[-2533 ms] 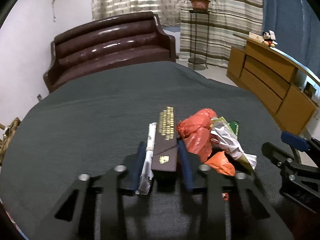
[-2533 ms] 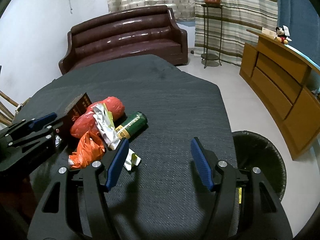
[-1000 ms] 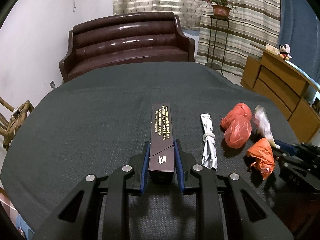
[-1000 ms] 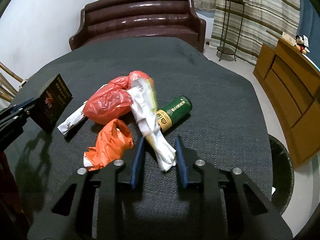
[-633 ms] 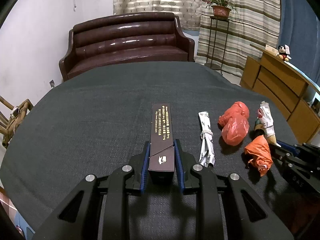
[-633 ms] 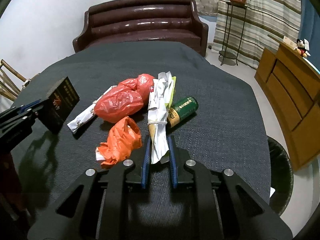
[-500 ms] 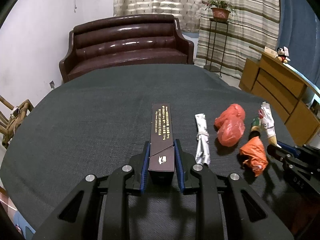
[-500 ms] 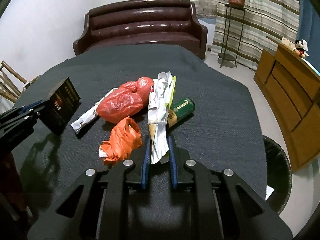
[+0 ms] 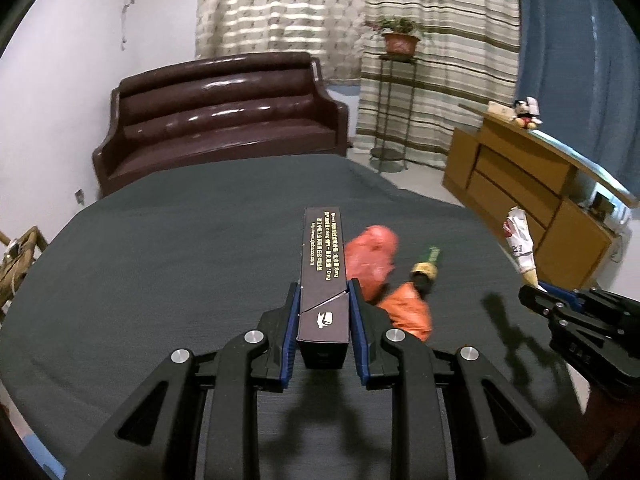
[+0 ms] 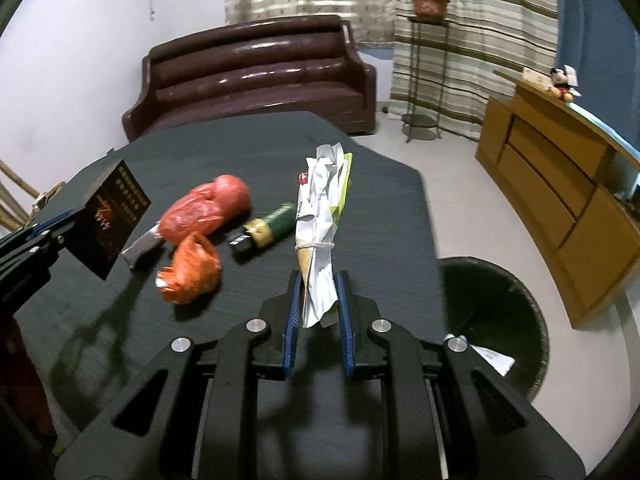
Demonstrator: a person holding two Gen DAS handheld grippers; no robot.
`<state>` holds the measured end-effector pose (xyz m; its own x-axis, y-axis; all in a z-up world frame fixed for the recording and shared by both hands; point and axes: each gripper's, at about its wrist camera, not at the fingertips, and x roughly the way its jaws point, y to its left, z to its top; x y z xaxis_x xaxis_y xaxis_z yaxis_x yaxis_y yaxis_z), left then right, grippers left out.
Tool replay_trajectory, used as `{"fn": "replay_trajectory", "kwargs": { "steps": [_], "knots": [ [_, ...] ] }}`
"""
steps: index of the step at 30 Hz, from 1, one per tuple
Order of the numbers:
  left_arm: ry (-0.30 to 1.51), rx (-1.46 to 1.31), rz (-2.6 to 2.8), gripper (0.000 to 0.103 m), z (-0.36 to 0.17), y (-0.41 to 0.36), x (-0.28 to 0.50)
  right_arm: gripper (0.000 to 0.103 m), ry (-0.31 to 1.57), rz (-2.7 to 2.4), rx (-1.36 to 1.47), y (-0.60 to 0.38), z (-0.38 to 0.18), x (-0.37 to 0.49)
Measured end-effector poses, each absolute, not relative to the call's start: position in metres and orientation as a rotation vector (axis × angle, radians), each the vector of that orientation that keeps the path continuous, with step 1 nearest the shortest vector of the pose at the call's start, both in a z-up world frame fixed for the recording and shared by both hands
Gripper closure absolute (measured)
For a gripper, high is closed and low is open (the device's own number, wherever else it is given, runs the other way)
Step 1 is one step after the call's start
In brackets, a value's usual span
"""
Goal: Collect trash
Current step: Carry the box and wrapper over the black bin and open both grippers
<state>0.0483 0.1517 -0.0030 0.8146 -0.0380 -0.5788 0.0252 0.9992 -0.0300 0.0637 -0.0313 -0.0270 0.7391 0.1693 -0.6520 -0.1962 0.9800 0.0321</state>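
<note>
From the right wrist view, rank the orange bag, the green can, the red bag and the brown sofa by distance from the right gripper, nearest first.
1. Orange bag: on the table just left of the right gripper.
2. Green can: lying on its side, ahead and slightly left.
3. Red bag: farther left, behind the orange bag.
4. Brown sofa: beyond the table's far edge, against the wall.
</note>
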Motion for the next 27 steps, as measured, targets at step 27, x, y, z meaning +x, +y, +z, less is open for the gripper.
{"fn": "replay_trajectory", "kwargs": {
  "steps": [27],
  "knots": [
    [0.57, 0.076, -0.275, 0.079, 0.001, -0.002, 0.066, 0.086, 0.666, -0.022, 0.03, -0.147, -0.024, 0.049]
  ]
}}
